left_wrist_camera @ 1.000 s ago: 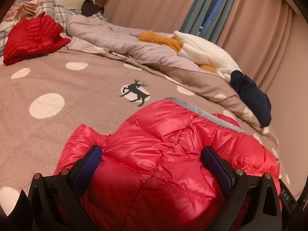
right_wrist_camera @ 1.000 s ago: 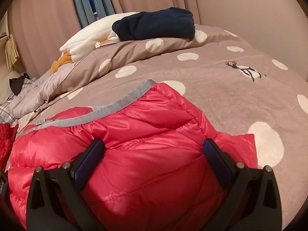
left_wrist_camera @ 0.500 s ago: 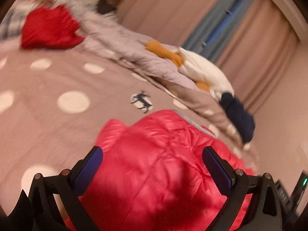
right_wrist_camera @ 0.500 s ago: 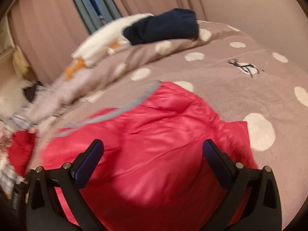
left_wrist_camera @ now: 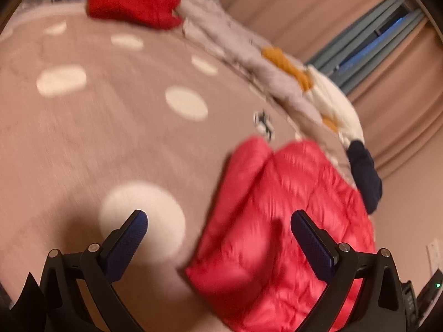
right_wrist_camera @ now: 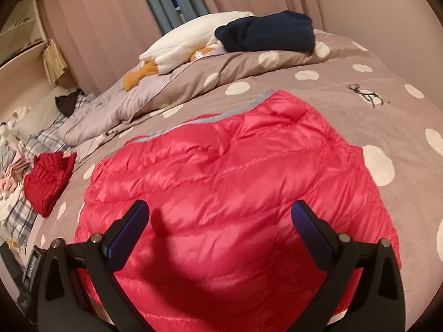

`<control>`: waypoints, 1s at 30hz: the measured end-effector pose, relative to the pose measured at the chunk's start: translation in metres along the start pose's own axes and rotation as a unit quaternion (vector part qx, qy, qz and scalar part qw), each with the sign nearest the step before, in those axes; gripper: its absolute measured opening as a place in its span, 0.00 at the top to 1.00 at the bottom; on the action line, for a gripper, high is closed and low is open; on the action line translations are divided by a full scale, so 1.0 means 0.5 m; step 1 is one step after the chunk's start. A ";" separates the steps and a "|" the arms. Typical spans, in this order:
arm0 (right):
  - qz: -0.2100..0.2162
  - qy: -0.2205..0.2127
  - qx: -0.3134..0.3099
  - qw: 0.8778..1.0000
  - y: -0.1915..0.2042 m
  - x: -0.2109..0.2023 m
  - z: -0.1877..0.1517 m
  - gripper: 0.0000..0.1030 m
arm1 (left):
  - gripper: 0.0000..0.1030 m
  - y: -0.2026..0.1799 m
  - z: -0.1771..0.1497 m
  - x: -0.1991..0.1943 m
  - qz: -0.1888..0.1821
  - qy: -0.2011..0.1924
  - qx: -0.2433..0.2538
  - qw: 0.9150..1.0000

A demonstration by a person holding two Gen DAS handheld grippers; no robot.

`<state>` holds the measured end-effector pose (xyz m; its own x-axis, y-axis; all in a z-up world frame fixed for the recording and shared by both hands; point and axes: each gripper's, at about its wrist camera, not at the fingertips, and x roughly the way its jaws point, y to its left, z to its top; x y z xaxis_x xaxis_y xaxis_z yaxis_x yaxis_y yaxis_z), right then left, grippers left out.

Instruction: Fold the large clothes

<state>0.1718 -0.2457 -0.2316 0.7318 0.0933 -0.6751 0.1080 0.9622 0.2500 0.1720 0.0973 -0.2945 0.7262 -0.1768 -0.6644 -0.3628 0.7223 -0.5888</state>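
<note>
Since a second ago both tongs have pulled up and away from the pink puffer jacket (right_wrist_camera: 229, 182), and the left tongs (left_wrist_camera: 218, 227) have swung off to the left, so that the jacket (left_wrist_camera: 290, 221), which then filled the space between their pads, now lies mostly under and beyond the right-hand pad while the left-hand pad hangs over bare bedspread (left_wrist_camera: 97, 138) and one of its white dots. Left tongs stand wide open and grip nothing; that view is smeared by motion. Right tongs (right_wrist_camera: 220, 215) are likewise spread wide and empty, hovering above the near part of the jacket, their shadow falling on the shiny quilted fabric just ahead of the left pad. Folded into a broad flat block, the jacket lies on the dotted brown bedspread (right_wrist_camera: 373, 121), its grey-trimmed edge on the side farthest from the right tongs. Well beyond that edge a rumpled duvet (right_wrist_camera: 171, 88) carries a white and orange plush (right_wrist_camera: 193, 41) and a folded navy garment (right_wrist_camera: 265, 34). Far to the left of the right tongs a folded red garment (right_wrist_camera: 48, 178) sits near the plaid bedding (right_wrist_camera: 19, 215); from the left tongs it (left_wrist_camera: 133, 0) shows far ahead at the top
</note>
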 end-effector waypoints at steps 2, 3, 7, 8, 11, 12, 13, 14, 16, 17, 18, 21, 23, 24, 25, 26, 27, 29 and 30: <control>-0.009 0.001 -0.013 1.000 0.006 0.003 -0.007 0.00 | 0.01 0.005 -0.015 0.018 -0.037 0.034 -0.025 0.998; -0.014 0.006 -0.018 1.000 0.007 0.009 -0.010 0.00 | 0.01 0.003 -0.021 0.028 -0.059 0.055 -0.040 0.996; -0.010 0.025 -0.011 1.000 -0.001 0.027 -0.018 0.00 | 0.01 -0.034 -0.038 0.047 -0.076 0.086 -0.017 0.993; -0.013 0.028 -0.012 0.999 -0.001 0.032 -0.019 0.00 | 0.01 -0.047 -0.045 0.054 -0.061 0.081 -0.003 0.995; -0.017 0.038 -0.023 0.999 0.005 0.041 -0.022 0.00 | 0.01 -0.066 -0.061 0.067 -0.053 0.073 0.011 0.996; -0.019 0.044 -0.032 0.998 0.008 0.047 -0.024 0.00 | 0.01 -0.070 -0.062 0.069 -0.058 0.075 0.009 0.995; -0.022 0.050 -0.042 0.998 0.011 0.054 -0.025 0.00 | 0.01 -0.065 -0.066 0.064 -0.067 0.080 0.007 0.995; -0.029 0.059 -0.053 0.996 0.013 0.065 -0.027 0.00 | 0.01 -0.068 -0.066 0.070 -0.088 0.098 0.003 0.991; -0.041 0.075 -0.063 0.994 0.011 0.092 -0.029 0.00 | 0.01 -0.066 -0.065 0.083 -0.125 0.134 -0.008 0.983; -0.044 0.081 -0.055 0.994 0.006 0.105 -0.030 0.00 | 0.01 -0.067 -0.064 0.092 -0.150 0.155 -0.018 0.976; -0.048 0.082 -0.049 0.994 0.005 0.113 -0.030 0.00 | 0.01 -0.067 -0.069 0.096 -0.167 0.169 -0.024 0.971; -0.073 0.084 -0.063 0.992 0.018 0.129 -0.034 0.00 | 0.01 -0.068 -0.069 0.110 -0.179 0.177 -0.041 0.967; -0.084 0.083 -0.081 0.990 0.028 0.142 -0.038 0.00 | 0.01 -0.058 -0.066 0.110 -0.181 0.163 -0.071 0.967; -0.086 0.082 -0.087 0.989 0.030 0.147 -0.039 0.00 | 0.01 -0.056 -0.065 0.111 -0.181 0.160 -0.080 0.967; -0.087 0.082 -0.088 0.989 0.030 0.151 -0.039 0.00 | 0.01 -0.052 -0.062 0.113 -0.177 0.160 -0.094 0.967; -0.087 0.081 -0.090 0.989 0.028 0.153 -0.039 0.00 | 0.01 -0.051 -0.061 0.115 -0.173 0.163 -0.099 0.966; -0.087 0.081 -0.091 0.989 0.027 0.156 -0.038 0.00 | 0.01 -0.051 -0.059 0.117 -0.170 0.165 -0.103 0.966; -0.091 0.074 -0.100 0.988 0.030 0.161 -0.041 0.00 | 0.01 -0.055 -0.059 0.120 -0.162 0.166 -0.108 0.967; -0.092 0.070 -0.107 0.988 0.033 0.164 -0.043 0.00 | 0.01 -0.057 -0.059 0.121 -0.159 0.166 -0.107 0.967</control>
<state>0.2191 -0.2169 -0.2977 0.6116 -0.0686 -0.7882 0.0751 0.9968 -0.0284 0.2089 0.0466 -0.3315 0.6064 -0.5975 -0.5247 -0.2912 0.4471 -0.8457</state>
